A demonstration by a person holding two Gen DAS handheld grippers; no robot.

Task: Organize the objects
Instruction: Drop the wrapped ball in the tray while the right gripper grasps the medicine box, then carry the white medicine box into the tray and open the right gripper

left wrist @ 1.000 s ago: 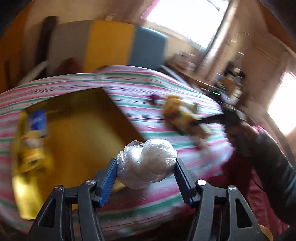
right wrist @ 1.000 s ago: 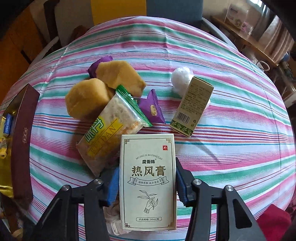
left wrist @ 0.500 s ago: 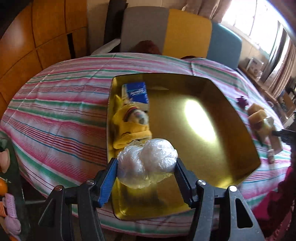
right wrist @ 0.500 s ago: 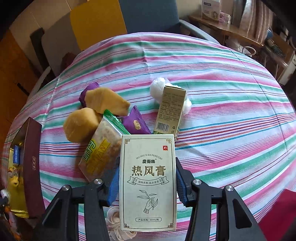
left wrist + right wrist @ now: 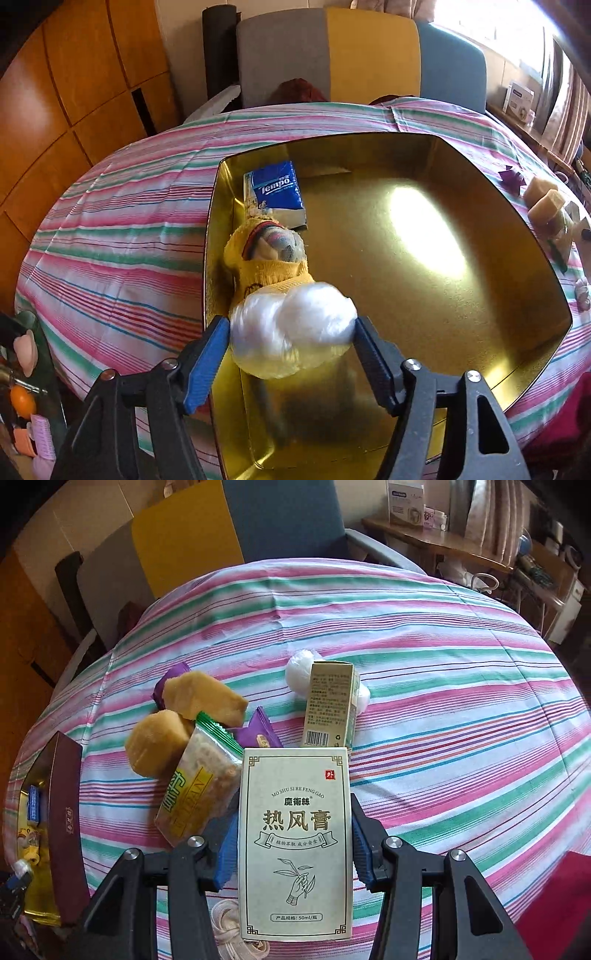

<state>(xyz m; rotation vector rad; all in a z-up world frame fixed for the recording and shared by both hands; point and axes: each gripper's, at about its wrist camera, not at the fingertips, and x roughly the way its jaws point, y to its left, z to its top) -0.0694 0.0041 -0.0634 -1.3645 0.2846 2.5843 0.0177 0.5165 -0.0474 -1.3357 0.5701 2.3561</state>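
The left gripper point(image 5: 292, 334) clamps a white plastic-wrapped bundle point(image 5: 291, 328) low in the frame's centre, over the near left part of the gold tray point(image 5: 461, 295). Its jaws stand narrow, pressed into the soft wrap on both sides. Just beyond the bundle lie a yellow sock point(image 5: 267, 264) and a tissue pack point(image 5: 275, 194) along the tray's left wall. The bundle is blurred, so it may be in motion; released from this height it could roll onto the sock or bounce toward the tray's near rim. The slippery wrap could also slide out between the pads before it is set down.

The right gripper point(image 5: 293, 840) holds a pale box point(image 5: 294, 843) upright at the bottom centre, jaws closed on its side faces. A snack pack point(image 5: 197, 786) touches the box's left edge, and a cord point(image 5: 236, 936) lies under it. Lifting carelessly could drag either one. The tray shows only at the far left edge, well apart, so carrying the box across risks sweeping the cakes point(image 5: 177, 716) and the small carton point(image 5: 330, 705).
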